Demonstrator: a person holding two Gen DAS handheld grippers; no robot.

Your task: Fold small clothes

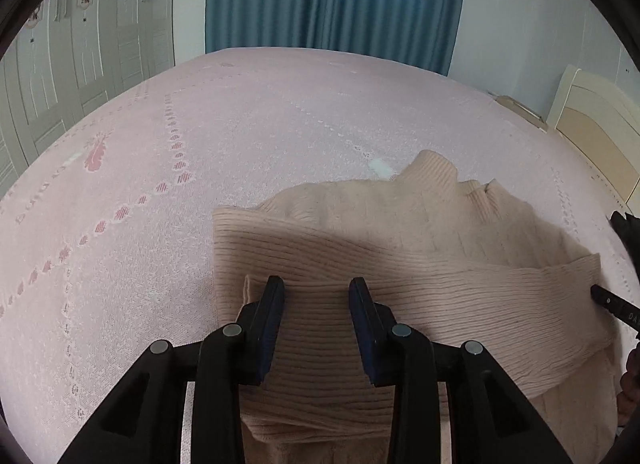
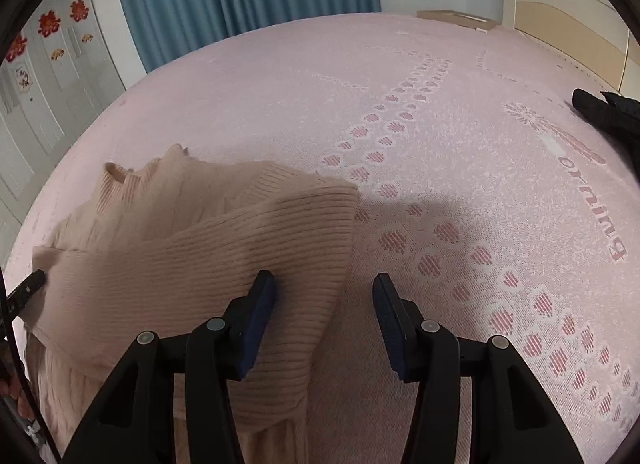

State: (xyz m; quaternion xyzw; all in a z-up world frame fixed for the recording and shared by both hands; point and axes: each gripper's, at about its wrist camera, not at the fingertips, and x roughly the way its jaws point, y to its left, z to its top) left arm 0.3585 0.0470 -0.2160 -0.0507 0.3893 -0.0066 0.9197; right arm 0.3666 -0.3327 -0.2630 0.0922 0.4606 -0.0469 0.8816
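Both fingers pairs spread, empty, over beige sweater (image 1: 400, 264); black garment (image 2: 608, 115) only in right view.

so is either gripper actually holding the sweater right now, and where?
Nothing is held. Left gripper is open over the ribbed sweater; right gripper is open at the sweater's right edge, fingers apart.

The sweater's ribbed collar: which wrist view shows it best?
The right wrist view: the collar of the beige knit sweater stands up with its opening visible at upper left. The left wrist view shows the collar only from the side, at the garment's far edge, beyond the folded-over ribbed panel.
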